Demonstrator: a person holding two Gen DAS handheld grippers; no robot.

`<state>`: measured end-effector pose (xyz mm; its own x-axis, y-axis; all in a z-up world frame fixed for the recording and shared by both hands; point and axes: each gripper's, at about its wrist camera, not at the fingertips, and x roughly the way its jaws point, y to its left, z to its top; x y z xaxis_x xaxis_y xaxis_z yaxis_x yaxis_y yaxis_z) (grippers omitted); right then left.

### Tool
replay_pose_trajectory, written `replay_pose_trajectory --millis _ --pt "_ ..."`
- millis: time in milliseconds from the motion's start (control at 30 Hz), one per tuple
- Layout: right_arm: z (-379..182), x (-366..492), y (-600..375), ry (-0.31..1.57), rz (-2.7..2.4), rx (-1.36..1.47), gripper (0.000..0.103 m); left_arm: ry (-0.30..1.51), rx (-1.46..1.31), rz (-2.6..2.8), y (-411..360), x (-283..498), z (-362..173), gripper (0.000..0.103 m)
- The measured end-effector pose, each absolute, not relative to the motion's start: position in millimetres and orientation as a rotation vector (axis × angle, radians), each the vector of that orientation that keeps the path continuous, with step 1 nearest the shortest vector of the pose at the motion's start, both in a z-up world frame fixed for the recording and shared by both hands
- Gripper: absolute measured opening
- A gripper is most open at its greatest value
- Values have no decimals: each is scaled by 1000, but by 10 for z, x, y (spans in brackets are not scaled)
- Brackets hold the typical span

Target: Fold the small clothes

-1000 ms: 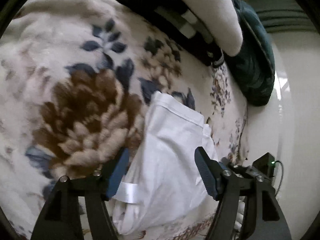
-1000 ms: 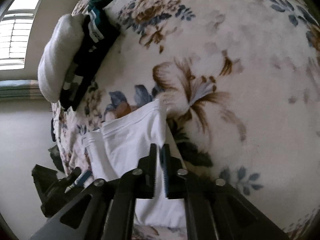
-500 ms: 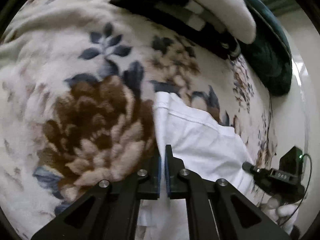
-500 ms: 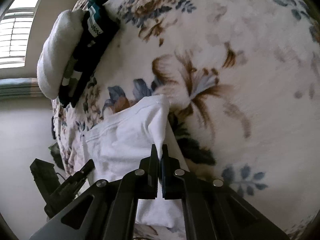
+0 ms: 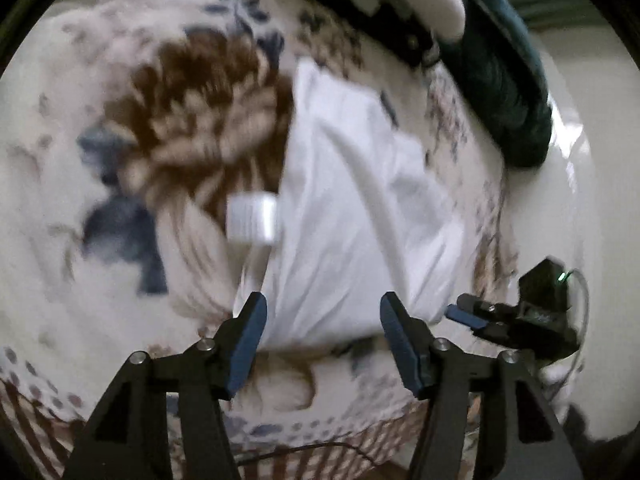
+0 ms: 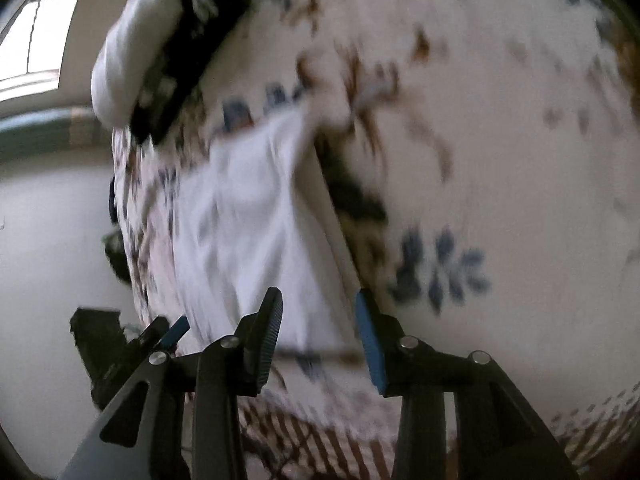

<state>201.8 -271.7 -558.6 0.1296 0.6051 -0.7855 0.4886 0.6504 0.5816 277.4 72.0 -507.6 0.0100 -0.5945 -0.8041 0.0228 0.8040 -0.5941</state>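
Left gripper and right gripper both gape, holding nothing

Both wrist views close above the white garment, side by side.

Black grippers, seemingly blue pads, silver screws.

A plush cream blanket with brown and blue flowers is spread underneath. A dark teal bundled fabric and a window are seen.
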Motion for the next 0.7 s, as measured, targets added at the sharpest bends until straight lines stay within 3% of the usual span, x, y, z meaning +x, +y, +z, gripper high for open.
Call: replay_pose_trajectory --millis 33,67,100,167,233,433,700 --pt "-5670 1961 -2656 1537 117 958 40 1475 -458 -511 673 2731 -5096 42" --pt "-5724 1938 -2618 1552 124 967 40 1472 -432 -498 637 2715 -5120 15" --pt "-5768 1922 -2582 1558 132 975 40 1483 -399 -473 597 2709 -5165 10" --pt "-5817 1898 -2517 1536 140 988 35 1461 -399 -460 618 2701 -5153 8" --pt "-5805 1897 -2499 1515 107 981 8 1431 -365 -464 625 2687 -5033 8" --pt "-5533 1953 -2494 1504 71 856 7 1424 -242 -550 552 2705 -4826 7" --pt "-5569 2035 -2436 1588 57 717 6 1529 -53 -591 496 2740 -5157 8"
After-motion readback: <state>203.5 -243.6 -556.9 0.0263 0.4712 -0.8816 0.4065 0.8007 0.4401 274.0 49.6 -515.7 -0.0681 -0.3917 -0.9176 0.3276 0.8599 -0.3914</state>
